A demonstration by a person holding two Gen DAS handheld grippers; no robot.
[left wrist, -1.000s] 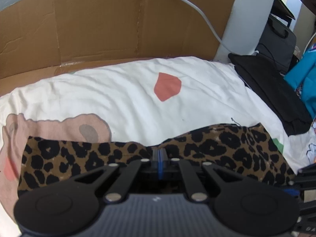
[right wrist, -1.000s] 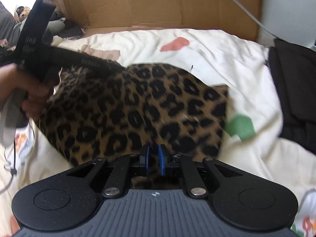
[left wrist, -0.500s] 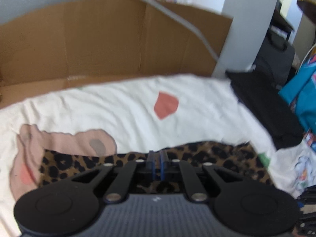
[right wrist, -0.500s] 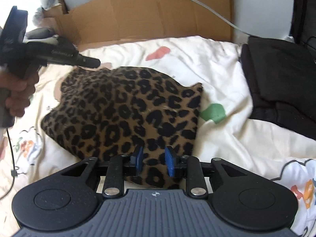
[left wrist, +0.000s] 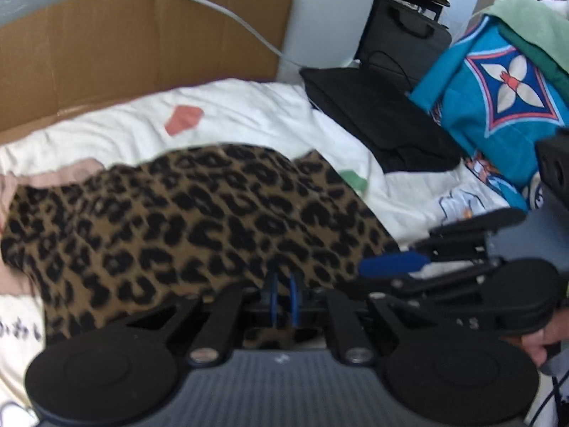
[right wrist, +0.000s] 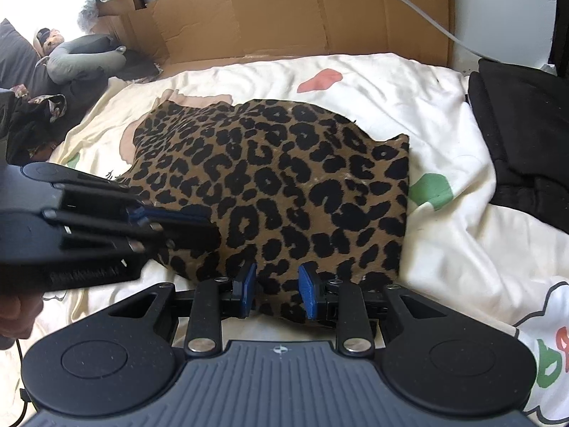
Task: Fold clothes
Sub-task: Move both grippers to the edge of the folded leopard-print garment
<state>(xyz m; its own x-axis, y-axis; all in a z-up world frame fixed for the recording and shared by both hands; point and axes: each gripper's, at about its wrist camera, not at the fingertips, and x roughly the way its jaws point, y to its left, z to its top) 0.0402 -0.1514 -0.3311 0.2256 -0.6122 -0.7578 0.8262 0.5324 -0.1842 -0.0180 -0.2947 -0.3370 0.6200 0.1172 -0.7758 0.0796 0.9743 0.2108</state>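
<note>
- Left tool (left wrist: 282,297) sits low over the near edge of the leopard-print garment (right wrist: 284,185), its blue pads nearly together. Motion blur hides whether a fold of cloth is pinched between them, so I cannot tell if it grips.
- Right tool (right wrist: 277,290) hovers at the garment's near hem with its jaws apart and not pressing; cloth lies under the gap, and I judge this edge is let go so the fold can settle.
- Leopard-print garment lies folded into a rough, thick block in the middle of the bed, on the white printed duvet (right wrist: 444,249); the fabric looks soft, napped and slightly fuzzy, with a straight right edge and a bulging left side.
- Brown cardboard sheet (right wrist: 284,10) stands stiff behind the bed.
- Folded black clothing (right wrist: 526,135) lies matte and flat at the right.
</note>
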